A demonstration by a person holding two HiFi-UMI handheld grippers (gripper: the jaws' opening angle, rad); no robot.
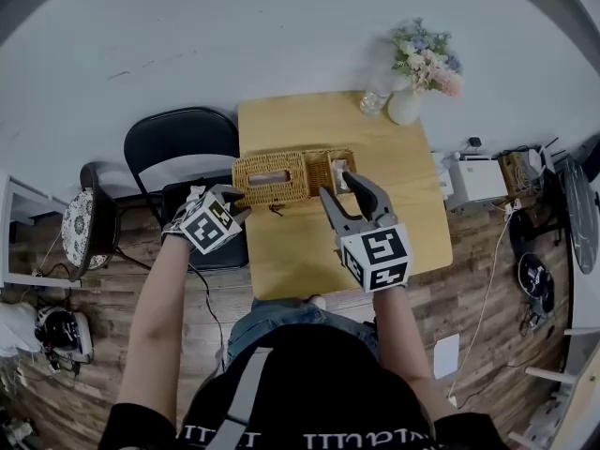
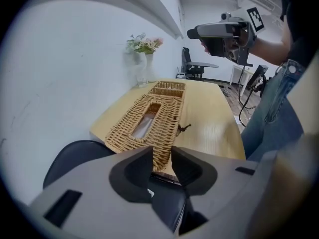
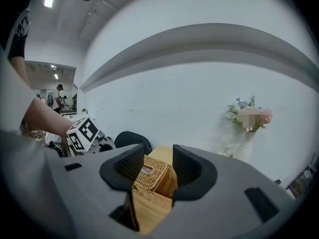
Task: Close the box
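A wicker box [image 1: 281, 178] lies across the wooden table [image 1: 309, 251]. Its slotted lid [image 2: 147, 121] lies flat, and a small open compartment [image 1: 337, 167] is at the right end. My left gripper [image 1: 238, 202] is at the box's left end. In the left gripper view the jaws [image 2: 162, 159] are shut on the near wicker corner, which fills the gap between them. A small dark clasp [image 2: 183, 128] hangs on the front wall. My right gripper [image 1: 352, 195] hovers open above the box's right end with nothing in its jaws. The box [image 3: 153, 176] shows beyond its fingertips.
A white vase of flowers [image 1: 417, 73] and a clear glass [image 1: 375, 99] stand at the table's far right corner. A black chair [image 1: 178, 148] sits left of the table. A white device [image 1: 478, 178] and cables lie on the floor to the right.
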